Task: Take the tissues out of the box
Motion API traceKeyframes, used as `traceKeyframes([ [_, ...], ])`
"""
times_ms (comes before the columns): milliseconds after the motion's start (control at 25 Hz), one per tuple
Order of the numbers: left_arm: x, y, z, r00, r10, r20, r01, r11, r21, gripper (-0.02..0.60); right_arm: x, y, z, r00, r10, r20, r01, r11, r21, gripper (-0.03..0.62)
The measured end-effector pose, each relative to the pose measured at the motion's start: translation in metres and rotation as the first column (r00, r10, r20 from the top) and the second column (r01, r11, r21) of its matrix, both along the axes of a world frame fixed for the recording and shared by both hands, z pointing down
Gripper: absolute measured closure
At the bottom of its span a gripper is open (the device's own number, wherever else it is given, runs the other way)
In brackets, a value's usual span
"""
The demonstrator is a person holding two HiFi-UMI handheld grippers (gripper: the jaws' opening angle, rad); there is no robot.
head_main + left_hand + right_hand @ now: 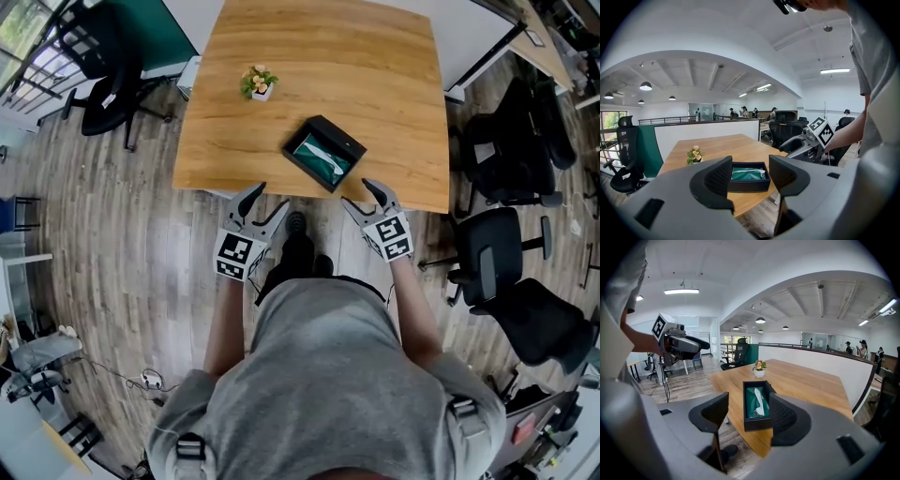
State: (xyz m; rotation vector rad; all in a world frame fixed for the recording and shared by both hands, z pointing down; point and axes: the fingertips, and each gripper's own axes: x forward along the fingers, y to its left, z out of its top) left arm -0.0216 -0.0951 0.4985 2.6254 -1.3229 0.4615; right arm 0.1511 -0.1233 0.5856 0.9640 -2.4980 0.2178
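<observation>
In the head view, a black box [324, 152] is seen on the wooden table [375, 75], near its front edge, with the tissues [322, 157] lying inside it in a green pack. A small potted plant [259, 82] is set farther back. The left tongs [267, 204] and right tongs [361, 195] are held just short of the table edge, apart from the box.

In the left gripper view, the left tongs are shown wide open and empty, with the box framed beyond the gap.

In the right gripper view, the right tongs are likewise spread with nothing gripped, and a white tissue is seen sticking up from the pack.
</observation>
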Motion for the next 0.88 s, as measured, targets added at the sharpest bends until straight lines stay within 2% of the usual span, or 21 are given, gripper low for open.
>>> traceKeyframes([
  [320,-0.021,-0.045,0.015,0.999,0.033,-0.016,-0.033,0.999,-0.016,0.321,-0.029,-0.029,0.018,0.999,-0.012,-0.041,0.010,0.999,-0.040,0.318],
  [600,-0.032,-0.087,0.039,0.996,0.078,-0.041,-0.081,0.994,-0.075,0.321,-0.055,-0.056,0.036,0.993,-0.056,-0.106,0.049,0.996,-0.068,0.318],
  [880,-0.032,-0.120,0.072,0.982,0.189,0.000,-0.188,0.976,-0.106,0.321,-0.068,-0.074,0.061,0.986,-0.047,-0.160,0.030,0.994,-0.103,0.318],
])
